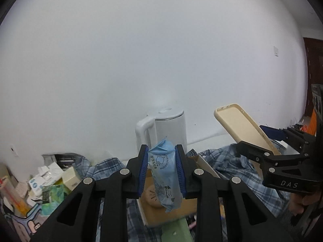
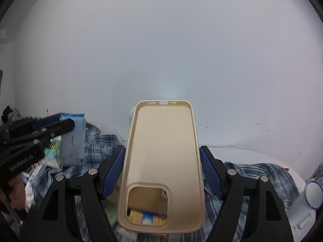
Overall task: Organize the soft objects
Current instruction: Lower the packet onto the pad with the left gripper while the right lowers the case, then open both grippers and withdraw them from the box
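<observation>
A light blue tissue pack [image 1: 164,175] is clamped upright between the blue pads of the left claw [image 1: 161,173], raised above an open cardboard box [image 1: 171,207] and a plaid shirt [image 1: 238,161]. A beige phone case [image 2: 162,167] is gripped by its long edges in the right claw [image 2: 161,171], its open side facing the camera. A white kettle [image 1: 167,129] is seen behind the pack, against the wall [image 1: 141,50].

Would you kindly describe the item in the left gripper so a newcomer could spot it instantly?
Start at the white kettle against the wall. In front of it, the left gripper clamps a light blue wipes packet upright. Unlike the beige phone case nearby, it is soft, crinkly plastic with printed writing.
</observation>
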A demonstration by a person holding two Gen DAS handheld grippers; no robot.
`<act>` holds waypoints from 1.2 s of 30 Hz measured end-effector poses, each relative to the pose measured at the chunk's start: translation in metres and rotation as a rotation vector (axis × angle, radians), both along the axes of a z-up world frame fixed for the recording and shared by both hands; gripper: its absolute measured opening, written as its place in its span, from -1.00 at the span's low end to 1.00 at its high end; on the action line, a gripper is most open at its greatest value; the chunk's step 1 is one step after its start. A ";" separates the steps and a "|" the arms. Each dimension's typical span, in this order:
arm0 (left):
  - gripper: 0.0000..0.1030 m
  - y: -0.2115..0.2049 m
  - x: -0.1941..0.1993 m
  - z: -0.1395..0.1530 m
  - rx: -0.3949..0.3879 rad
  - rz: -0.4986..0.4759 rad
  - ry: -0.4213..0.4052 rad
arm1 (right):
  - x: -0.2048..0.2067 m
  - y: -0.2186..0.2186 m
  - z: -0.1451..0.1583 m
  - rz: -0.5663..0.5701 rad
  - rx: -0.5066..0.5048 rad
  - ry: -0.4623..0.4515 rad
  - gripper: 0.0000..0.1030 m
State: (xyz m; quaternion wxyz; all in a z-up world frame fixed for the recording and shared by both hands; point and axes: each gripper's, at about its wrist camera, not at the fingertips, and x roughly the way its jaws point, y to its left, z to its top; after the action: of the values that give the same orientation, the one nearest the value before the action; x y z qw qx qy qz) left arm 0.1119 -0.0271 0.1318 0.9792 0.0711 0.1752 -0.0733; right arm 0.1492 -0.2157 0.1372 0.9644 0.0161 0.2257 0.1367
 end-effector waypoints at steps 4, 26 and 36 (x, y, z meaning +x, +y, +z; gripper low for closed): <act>-0.45 0.003 0.048 -0.009 -0.020 0.011 0.054 | 0.043 0.011 -0.018 -0.016 -0.029 0.048 0.40; -0.45 0.010 0.180 -0.159 -0.015 0.007 0.448 | 0.119 0.042 -0.165 0.000 -0.145 0.342 0.40; 0.51 0.022 0.184 -0.159 -0.037 0.026 0.422 | 0.125 0.042 -0.167 0.004 -0.137 0.366 0.51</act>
State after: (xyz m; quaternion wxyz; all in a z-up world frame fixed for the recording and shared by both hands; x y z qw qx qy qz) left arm 0.2961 -0.0050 -0.0269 0.9228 0.0340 0.3760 -0.0769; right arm 0.2738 -0.1740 -0.0300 0.9059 -0.0253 0.4061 0.1176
